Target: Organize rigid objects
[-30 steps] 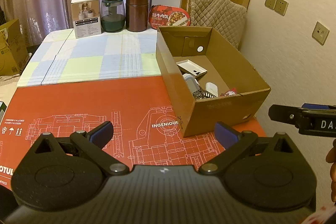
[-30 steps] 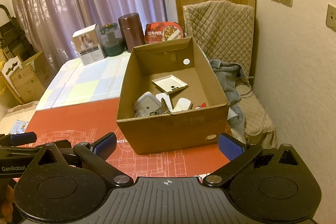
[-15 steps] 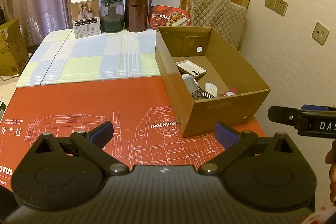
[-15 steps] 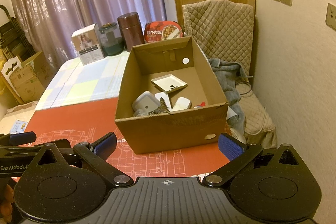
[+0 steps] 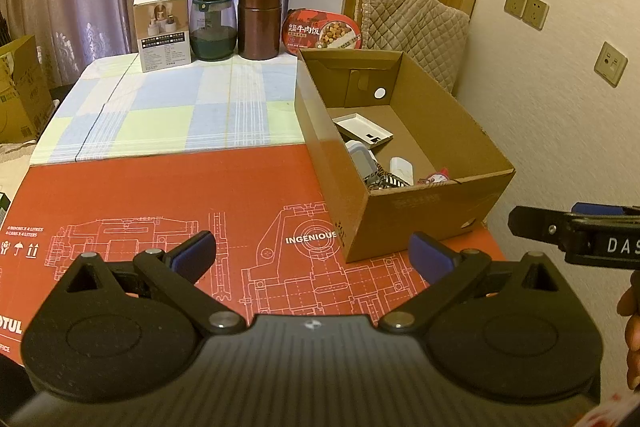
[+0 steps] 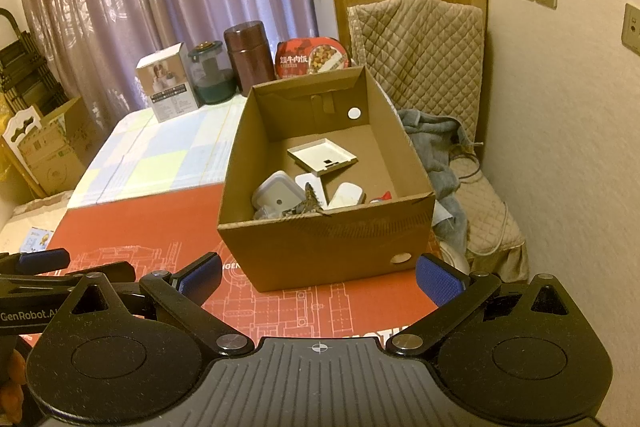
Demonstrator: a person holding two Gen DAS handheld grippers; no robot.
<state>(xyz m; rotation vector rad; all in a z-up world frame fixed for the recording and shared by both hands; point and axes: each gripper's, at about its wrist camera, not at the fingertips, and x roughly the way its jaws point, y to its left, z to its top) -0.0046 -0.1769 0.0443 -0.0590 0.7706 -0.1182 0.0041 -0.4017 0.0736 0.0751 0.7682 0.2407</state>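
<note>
Right wrist view shows both our grippers, left gripper (image 5: 312, 251) and right gripper (image 6: 318, 277), spread and empty; reaching carelessly into the cardboard box (image 6: 324, 243) could snag its near wall.

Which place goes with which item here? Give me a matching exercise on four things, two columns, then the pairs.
Items:
1. white tray
2. brown canister
3. white carton
4. grey cloth

Places:
A. far end of the table, leftmost in the row
B. on the chair seat beside the cardboard box
C. inside the cardboard box
D. between the green jar and the red food bowl

Pairs: 1-C, 2-D, 3-A, 4-B
</note>
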